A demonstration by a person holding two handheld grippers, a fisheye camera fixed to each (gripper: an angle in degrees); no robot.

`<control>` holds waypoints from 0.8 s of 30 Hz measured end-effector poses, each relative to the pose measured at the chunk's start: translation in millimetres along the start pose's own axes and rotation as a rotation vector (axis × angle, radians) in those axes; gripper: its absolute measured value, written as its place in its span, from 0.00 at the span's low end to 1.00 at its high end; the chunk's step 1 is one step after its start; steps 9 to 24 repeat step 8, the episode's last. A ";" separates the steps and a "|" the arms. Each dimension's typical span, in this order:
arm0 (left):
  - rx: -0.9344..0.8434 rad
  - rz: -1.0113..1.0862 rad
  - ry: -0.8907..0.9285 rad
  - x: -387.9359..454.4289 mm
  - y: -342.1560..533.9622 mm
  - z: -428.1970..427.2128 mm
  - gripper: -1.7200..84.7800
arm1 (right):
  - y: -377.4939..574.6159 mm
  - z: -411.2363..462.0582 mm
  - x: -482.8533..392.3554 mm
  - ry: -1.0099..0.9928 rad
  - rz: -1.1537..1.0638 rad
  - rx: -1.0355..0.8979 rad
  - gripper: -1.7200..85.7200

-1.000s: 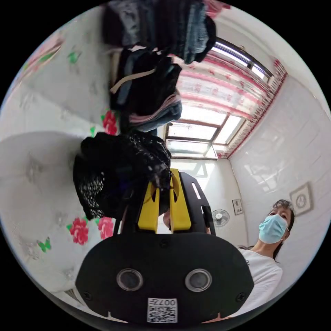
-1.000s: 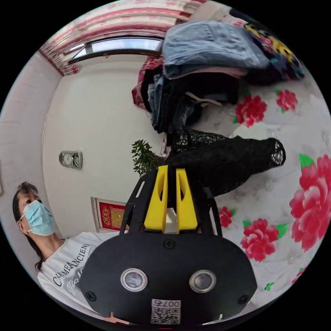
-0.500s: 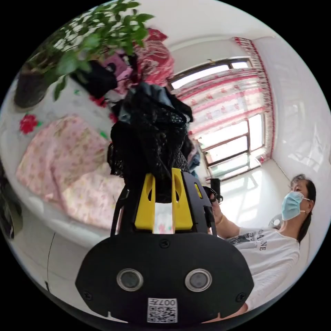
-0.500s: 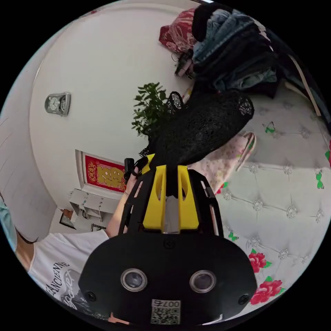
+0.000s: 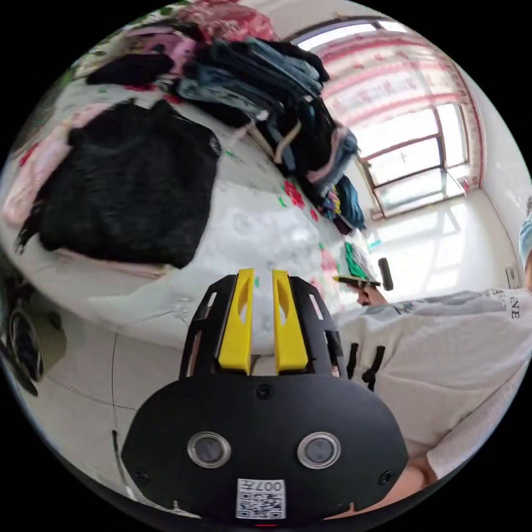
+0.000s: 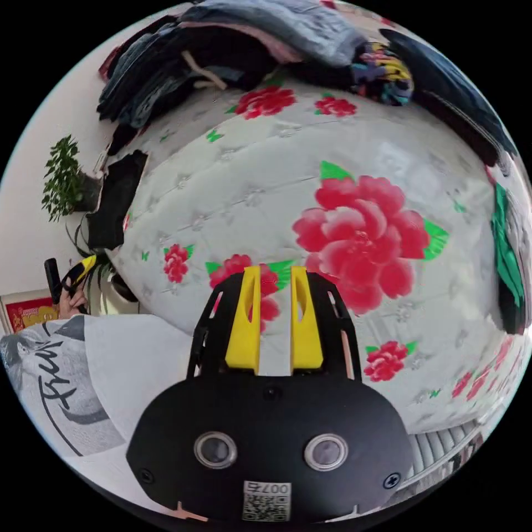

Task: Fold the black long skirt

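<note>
The black lace skirt lies folded on a pink garment near the edge of the bed. My left gripper hangs off the bed's edge, apart from the skirt, its yellow jaws slightly parted with nothing between them. My right gripper hovers open and empty over the flowered bed cover. From there the skirt is a small dark shape at the bed's far left end. A hand holds the left gripper beside it, and the right gripper also shows in the left gripper view.
A long pile of dark and denim clothes runs along the back of the bed. A potted plant stands past the skirt's end. A green garment lies at the right. The person's white shirt is close.
Both grippers held the bunched black skirt in the air. They have since let it go; it now lies folded on the pink garment and both grippers have drawn back empty.
</note>
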State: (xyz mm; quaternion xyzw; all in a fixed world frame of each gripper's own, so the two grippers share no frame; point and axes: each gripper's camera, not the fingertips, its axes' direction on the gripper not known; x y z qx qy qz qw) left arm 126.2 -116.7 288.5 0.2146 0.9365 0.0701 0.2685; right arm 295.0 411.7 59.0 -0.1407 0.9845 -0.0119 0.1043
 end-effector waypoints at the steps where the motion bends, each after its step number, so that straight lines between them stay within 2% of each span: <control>1: -0.133 0.082 0.096 24.7 -19.2 40.3 0.06 | 8.4 -17.8 26.6 0.044 0.098 0.072 0.10; 3: -0.281 0.180 0.164 66.9 -38.8 98.4 0.04 | 20.4 -44.5 68.2 0.089 0.241 0.169 0.10; 5: -0.395 0.305 0.117 131.2 -53.2 165.8 0.02 | 34.7 -79.9 116.6 0.160 0.394 0.268 0.10; 8: -0.505 0.435 0.015 208.7 -58.7 240.1 0.01 | 51.3 -125.4 163.5 0.234 0.497 0.395 0.11; 24: -0.505 0.435 0.015 208.7 -58.7 240.1 0.01 | 51.3 -125.4 163.5 0.234 0.497 0.395 0.11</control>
